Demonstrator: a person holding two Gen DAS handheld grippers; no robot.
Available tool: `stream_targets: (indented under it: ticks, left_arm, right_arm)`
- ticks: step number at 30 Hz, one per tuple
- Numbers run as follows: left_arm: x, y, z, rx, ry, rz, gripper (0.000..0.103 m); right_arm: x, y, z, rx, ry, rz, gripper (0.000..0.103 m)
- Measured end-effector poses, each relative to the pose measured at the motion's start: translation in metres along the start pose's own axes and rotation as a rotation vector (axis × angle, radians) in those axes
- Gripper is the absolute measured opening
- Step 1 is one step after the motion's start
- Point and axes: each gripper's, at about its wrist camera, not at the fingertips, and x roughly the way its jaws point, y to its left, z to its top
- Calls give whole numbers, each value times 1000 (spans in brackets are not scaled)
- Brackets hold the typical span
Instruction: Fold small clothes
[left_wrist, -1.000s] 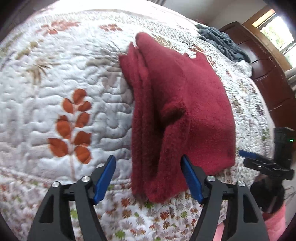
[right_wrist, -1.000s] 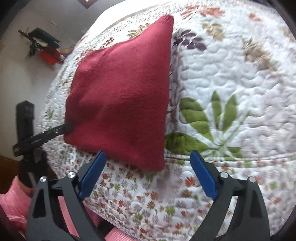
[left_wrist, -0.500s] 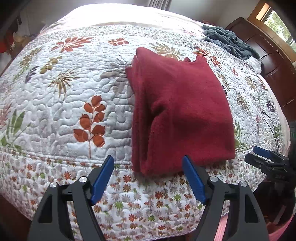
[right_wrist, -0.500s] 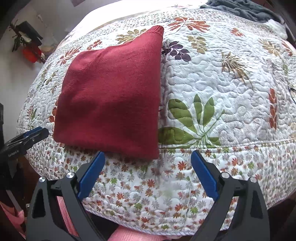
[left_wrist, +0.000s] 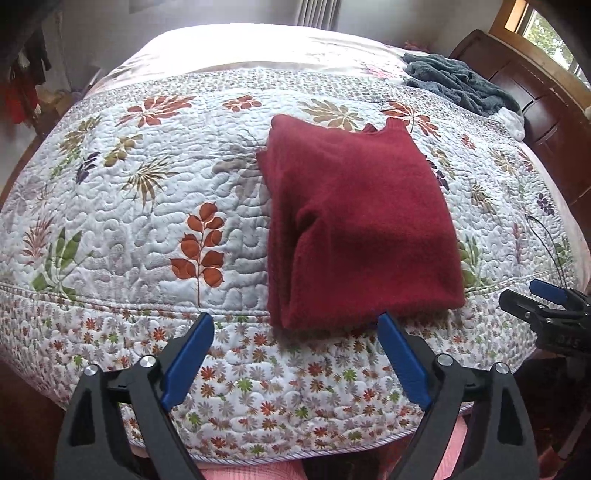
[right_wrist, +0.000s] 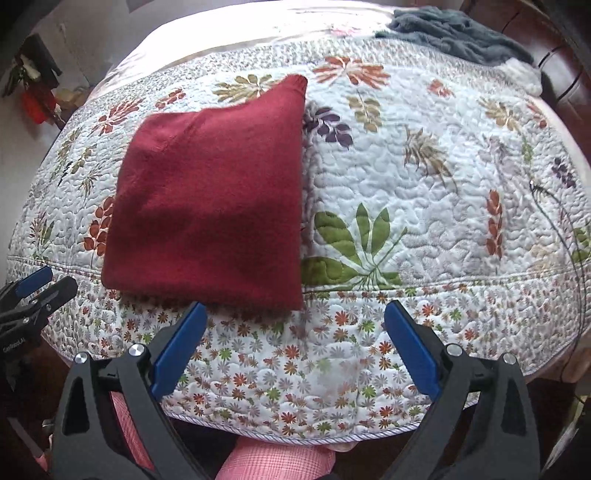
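Nearest to us: pink checked fabric (right_wrist: 275, 463) on the person's legs, at the bottom edge of both views. Just above it, left gripper (left_wrist: 295, 350) w/ blue-padded fingers (left_wrist: 188, 358) spread wide, nothing between them, held off the near edge of the bed (left_wrist: 258, 417). Right gripper (right_wrist: 295, 341) likewise wide apart and empty, also short of the bed edge. In the left wrist view we see the right gripper at far right, beside the bed's near right corner; in the right wrist view the left one sits at the left edge.

Next, the floral quilt (right_wrist: 424, 177) covers the bed. On it, near the front border, lies the dark red sweater (left_wrist: 354, 221), folded into a flat rectangle, stacked layers showing along its left side, its near edge just beyond the left gripper's tips, not touching. Neither gripper touches it.

Farther back, at the far right: a crumpled grey-blue garment (left_wrist: 458, 81) w/ something white (left_wrist: 511, 120) beside it, next to a dark wooden headboard (left_wrist: 546, 125). Window (left_wrist: 546, 33) at top right.
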Motion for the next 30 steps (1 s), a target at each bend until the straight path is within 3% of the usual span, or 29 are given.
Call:
stream_targets:
  ticks: [12, 20, 30]
  left_arm:
    - [-23, -8, 1, 32, -37, 55, 90]
    - [-20, -14, 2, 37, -29, 71, 91]
    - [-10, -14, -1, 48, -12, 90, 90]
  right_arm:
    - [-19, 10, 4, -23, -32, -21, 97]
    - [-15, 13, 5, -36, -9, -60, 98]
    - [-11, 6, 6, -10, -11, -21, 98]
